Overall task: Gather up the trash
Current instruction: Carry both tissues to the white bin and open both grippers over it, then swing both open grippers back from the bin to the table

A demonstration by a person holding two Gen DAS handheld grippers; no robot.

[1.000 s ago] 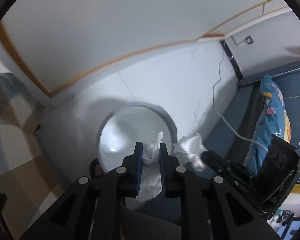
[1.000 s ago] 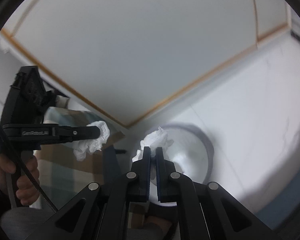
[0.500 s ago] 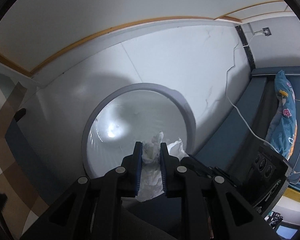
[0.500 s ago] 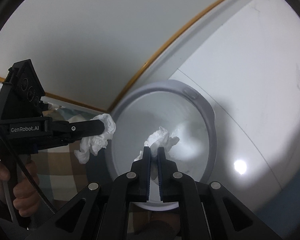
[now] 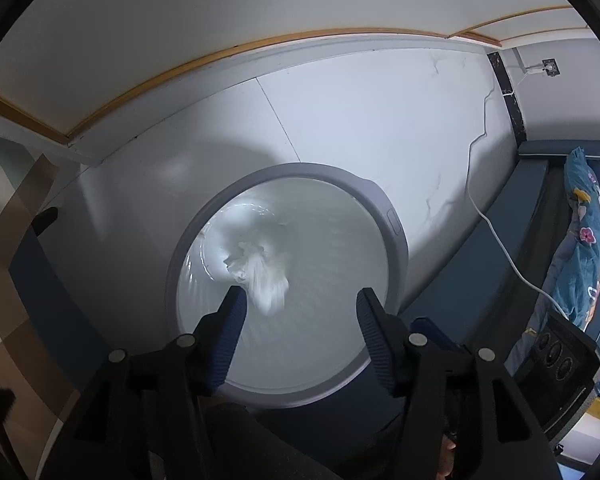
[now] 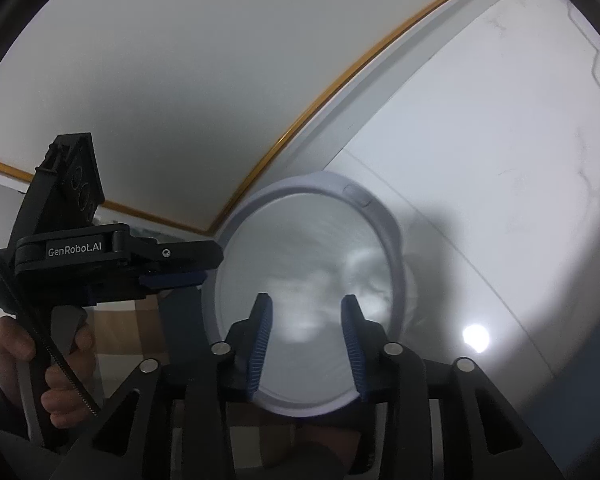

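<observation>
Both claws were opening over the bin with nothing between the jaws: left gripper [image 5: 298, 300], right gripper [image 6: 306, 308]. The tissue wad [image 5: 260, 276] sat straight below inside the trash bin [image 5: 396, 240], just ahead of the left one, so nearer that hand.

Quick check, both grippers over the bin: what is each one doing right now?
Left gripper: jaws opening, nothing gripped; white tissue falling into the trash bin.
Right gripper: jaws opening, nothing between them.
</observation>
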